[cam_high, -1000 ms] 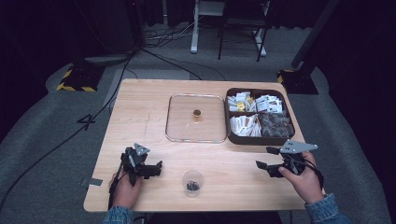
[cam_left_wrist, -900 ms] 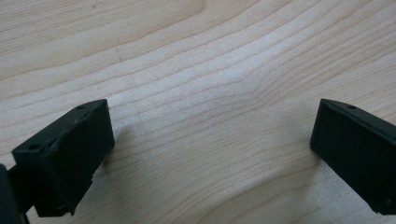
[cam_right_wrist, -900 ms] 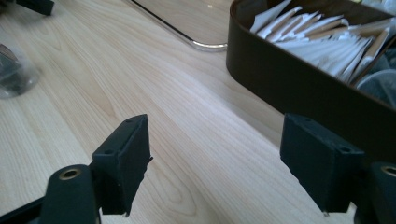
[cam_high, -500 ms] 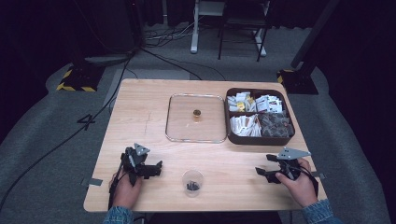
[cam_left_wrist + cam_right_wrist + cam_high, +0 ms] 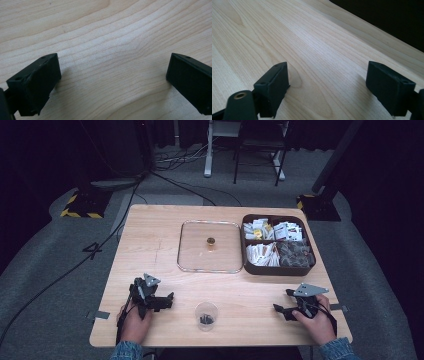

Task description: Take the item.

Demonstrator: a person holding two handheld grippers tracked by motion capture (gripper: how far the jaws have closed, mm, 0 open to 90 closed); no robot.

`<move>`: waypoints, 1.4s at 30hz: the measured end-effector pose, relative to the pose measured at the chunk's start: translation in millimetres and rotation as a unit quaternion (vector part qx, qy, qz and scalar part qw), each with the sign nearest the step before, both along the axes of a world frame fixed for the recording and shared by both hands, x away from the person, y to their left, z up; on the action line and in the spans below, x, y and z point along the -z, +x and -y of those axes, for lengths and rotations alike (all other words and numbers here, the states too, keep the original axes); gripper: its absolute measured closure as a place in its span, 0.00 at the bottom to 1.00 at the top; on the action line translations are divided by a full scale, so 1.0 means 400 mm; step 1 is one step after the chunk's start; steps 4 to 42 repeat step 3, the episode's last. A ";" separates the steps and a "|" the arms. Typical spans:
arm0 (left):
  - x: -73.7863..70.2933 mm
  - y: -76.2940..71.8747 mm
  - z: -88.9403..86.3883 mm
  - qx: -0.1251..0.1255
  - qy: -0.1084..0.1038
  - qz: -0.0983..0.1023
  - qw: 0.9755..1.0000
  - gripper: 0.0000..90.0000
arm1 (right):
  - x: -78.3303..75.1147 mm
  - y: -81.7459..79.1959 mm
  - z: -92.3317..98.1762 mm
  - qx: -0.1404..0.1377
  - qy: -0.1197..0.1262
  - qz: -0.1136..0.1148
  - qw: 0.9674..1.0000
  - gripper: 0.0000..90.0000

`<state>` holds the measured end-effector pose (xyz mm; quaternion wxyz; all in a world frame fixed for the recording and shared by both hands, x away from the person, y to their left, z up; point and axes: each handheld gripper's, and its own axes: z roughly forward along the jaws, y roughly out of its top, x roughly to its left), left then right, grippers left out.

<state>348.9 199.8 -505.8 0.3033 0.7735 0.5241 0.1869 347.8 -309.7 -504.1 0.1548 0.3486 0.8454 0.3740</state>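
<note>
Wooden table [image 5: 160, 245] bears both grippers, fingers spread, flanking the clear cup [image 5: 206, 315].

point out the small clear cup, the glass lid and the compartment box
small clear cup [image 5: 206, 314], high view, on its rim.
glass lid [image 5: 195, 251], high view, on bare glass left of its knob.
compartment box [image 5: 276, 270], high view, on its front wall.

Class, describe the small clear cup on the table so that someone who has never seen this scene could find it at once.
Start at the wooden table and go to its near edge, where the person's two hands rest. Midway between the left gripper and the right gripper stands the small clear cup. Unlike the flat clear lid farther back, it stands upright with dark bits inside.
</note>
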 end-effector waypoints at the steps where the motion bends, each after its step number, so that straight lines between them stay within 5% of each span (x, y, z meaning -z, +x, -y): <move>1: 0.000 0.000 0.000 -0.001 0.000 0.000 1.000 0.00 | 0.000 0.000 0.000 -0.001 0.000 0.000 1.000 0.20; 42: 0.000 0.000 0.000 -0.001 0.000 -0.001 1.000 0.00 | 0.000 0.000 0.000 -0.001 -0.001 0.001 1.000 0.20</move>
